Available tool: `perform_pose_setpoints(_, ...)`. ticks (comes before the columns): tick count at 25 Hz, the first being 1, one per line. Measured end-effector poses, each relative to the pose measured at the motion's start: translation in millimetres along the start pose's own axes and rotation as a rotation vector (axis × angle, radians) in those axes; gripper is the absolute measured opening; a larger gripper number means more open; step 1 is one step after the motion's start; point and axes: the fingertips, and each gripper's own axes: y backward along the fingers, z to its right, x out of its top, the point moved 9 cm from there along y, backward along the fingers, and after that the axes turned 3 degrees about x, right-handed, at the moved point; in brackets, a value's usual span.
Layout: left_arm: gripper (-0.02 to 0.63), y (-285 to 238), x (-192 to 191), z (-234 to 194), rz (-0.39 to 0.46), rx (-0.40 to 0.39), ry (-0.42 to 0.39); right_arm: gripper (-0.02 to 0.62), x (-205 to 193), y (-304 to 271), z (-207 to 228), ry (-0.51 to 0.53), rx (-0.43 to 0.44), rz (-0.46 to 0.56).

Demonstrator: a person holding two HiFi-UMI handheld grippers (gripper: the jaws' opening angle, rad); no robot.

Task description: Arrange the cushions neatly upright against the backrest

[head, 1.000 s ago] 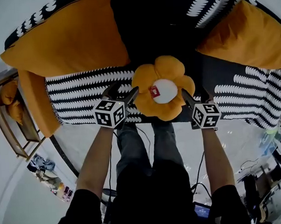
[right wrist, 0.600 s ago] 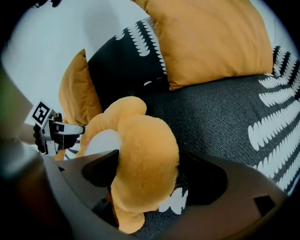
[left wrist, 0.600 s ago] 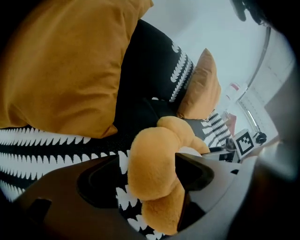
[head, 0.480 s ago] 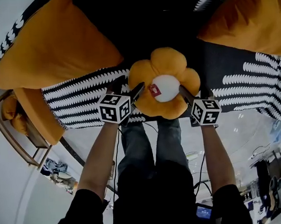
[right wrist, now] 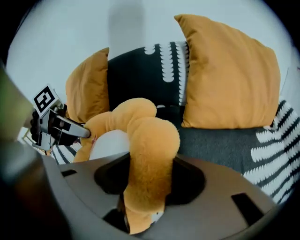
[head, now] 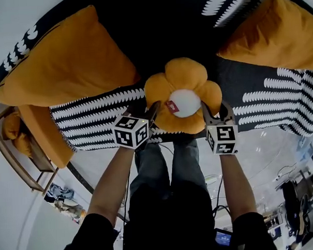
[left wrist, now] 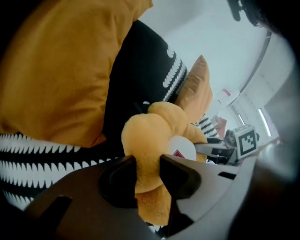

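While pinched, orange flower cushion [head: 181, 74] (white centre)

**Open lane up the middle, flanks blocked**

Between the left orange cushion [head: 65, 58] and the right orange cushion [head: 277, 36], a dark strip of backrest [head: 167, 23] stands bare. The flower cushion [head: 181, 77] sits in front of it. The patterned seat [head: 89, 117] to its left lies free — how far that room runs under the left orange cushion is hard to judge.
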Motion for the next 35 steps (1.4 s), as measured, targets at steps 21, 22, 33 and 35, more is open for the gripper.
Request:
perform_pose_setpoints(21, 0.232, 46, 148, 23, 0.564, 0.186, -0.222, 0.276, 181, -15, 32, 0.231, -0.162, 0.505)
perform_pose_setpoints(22, 0.308, 42, 146, 19, 0.539, 0.206, -0.21, 0.325, 180, -19, 35, 0.191, -0.158, 0.492)
perform_pose_setpoints(33, 0.342, 50, 125, 15, 0.48, 0.22, -0.214, 0.338, 144, -6, 38, 0.09, -0.139, 0.448)
perform_pose_setpoints(35, 0.342, 58, 128, 22, 0.493, 0.22, -0.226, 0.315, 144, 5, 35, 0.102, -0.133, 0.453)
